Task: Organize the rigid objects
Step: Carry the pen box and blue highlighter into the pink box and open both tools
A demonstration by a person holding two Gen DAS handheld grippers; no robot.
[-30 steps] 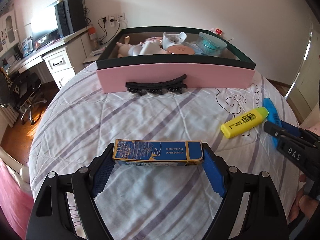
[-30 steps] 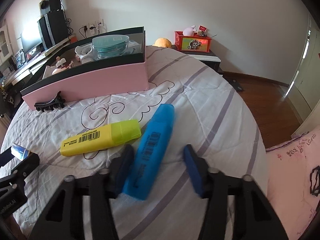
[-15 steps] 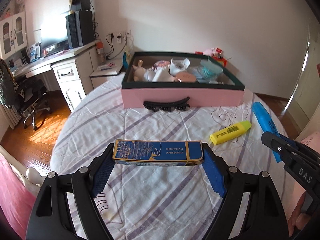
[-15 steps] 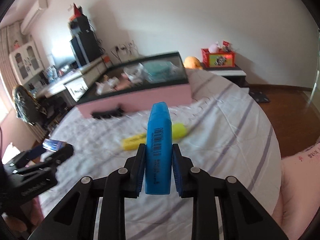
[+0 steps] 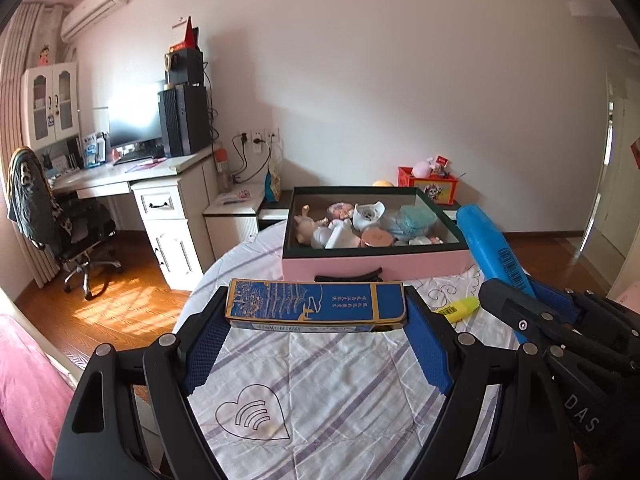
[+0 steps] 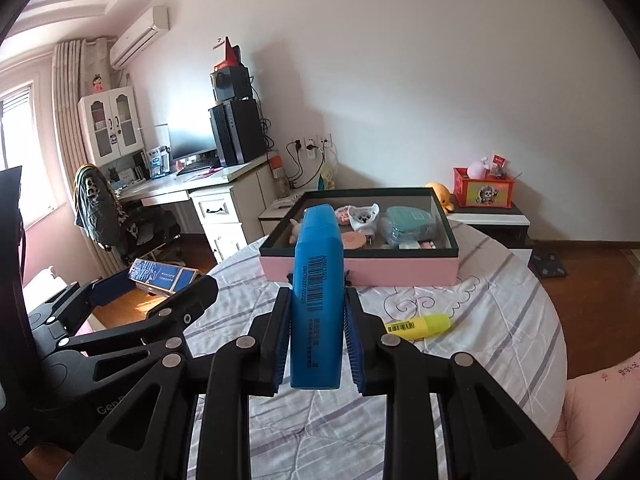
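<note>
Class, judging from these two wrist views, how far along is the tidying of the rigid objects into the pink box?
Done: the pink box already holds several small items. In hand: the left gripper clamps a blue carton, and the right gripper clamps a blue highlighter, both lifted off the bedspread. Left: the yellow highlighter and a black hair clip lie outside the box.

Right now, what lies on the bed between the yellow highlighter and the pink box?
Nothing: only bare striped bedsheet separates the yellow highlighter from the pink box, clearest in the right wrist view.
</note>
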